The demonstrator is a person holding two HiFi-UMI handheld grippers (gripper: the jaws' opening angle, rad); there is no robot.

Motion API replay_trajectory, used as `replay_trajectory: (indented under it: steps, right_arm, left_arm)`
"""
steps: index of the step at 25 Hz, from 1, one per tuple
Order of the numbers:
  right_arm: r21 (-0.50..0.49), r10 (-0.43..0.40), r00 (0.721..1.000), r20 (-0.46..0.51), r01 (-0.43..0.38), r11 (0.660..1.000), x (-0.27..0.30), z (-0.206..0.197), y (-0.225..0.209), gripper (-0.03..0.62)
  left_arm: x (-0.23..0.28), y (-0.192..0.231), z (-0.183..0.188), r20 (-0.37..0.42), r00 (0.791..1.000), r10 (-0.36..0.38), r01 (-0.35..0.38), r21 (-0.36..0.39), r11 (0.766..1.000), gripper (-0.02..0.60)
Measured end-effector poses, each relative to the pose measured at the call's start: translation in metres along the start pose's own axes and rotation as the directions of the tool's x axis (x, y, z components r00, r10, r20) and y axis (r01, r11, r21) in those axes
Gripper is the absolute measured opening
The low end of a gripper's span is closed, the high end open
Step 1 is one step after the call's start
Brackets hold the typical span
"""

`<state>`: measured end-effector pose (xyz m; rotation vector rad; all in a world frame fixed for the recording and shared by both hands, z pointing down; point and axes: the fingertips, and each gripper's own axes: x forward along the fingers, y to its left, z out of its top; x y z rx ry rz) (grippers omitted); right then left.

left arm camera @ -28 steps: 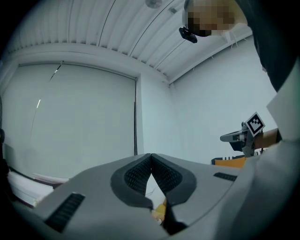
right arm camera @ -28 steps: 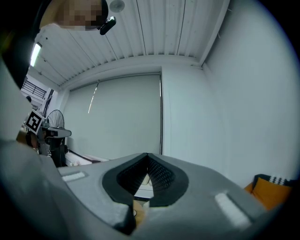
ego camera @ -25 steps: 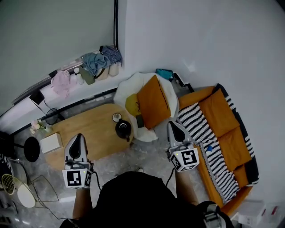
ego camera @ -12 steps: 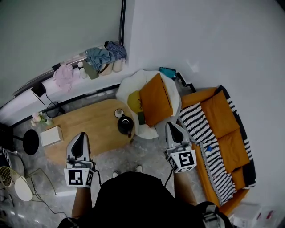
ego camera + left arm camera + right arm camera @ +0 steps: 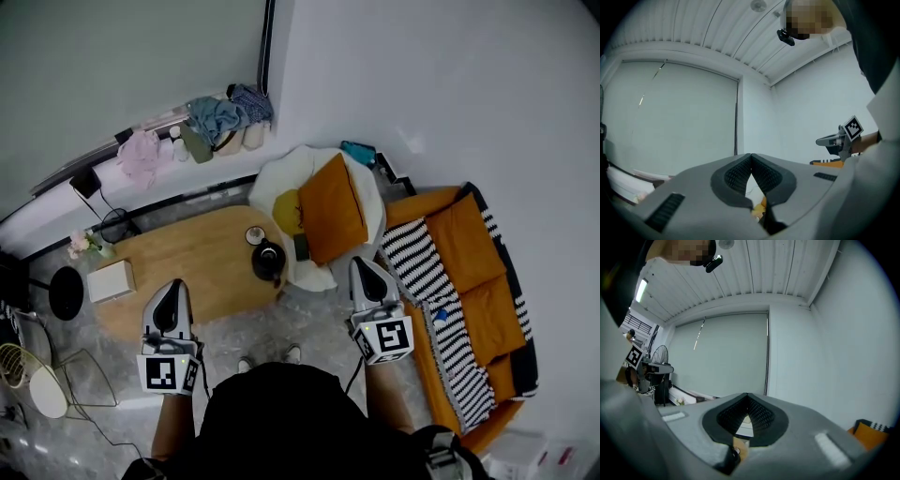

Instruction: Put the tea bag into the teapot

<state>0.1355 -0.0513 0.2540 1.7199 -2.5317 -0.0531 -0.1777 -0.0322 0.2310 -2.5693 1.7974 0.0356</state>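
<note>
Teapot (image 5: 267,260) on table (image 5: 187,267) — armchair (image 5: 277,176) just beside (orange cushion (image 5: 330,208))

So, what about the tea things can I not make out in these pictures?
Tea bag: head view, too small to find anywhere.
Teapot: head view, small and dark; lid on or off unclear.
Round thing beside it: cup or lid, too small.
Table: both gripper views, mostly hidden behind the left gripper and right gripper bodies.

— The table (image 5: 187,270): pale wood, matt. The teapot (image 5: 268,260): dark, glossy.
— The sofa (image 5: 473,248): orange cloth under a striped woven throw (image 5: 441,309). The left tool (image 5: 751,157): smooth matt grey plastic, ribbed black pads (image 5: 736,176). The floor (image 5: 277,326): polished, stone-like.
</note>
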Motion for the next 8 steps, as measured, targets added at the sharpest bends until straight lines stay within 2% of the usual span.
replay_trajectory:
  steps: [8]
  right_arm:
    - [0.015,-0.027,1.000,-0.003,0.027,1.000,-0.0059,-0.0038,-0.0034,0.005]
  left_arm:
    - [-0.0003,-0.0044,-0.0011,0.009,1.000,-0.013,0.013,-0.015,1.000,0.008]
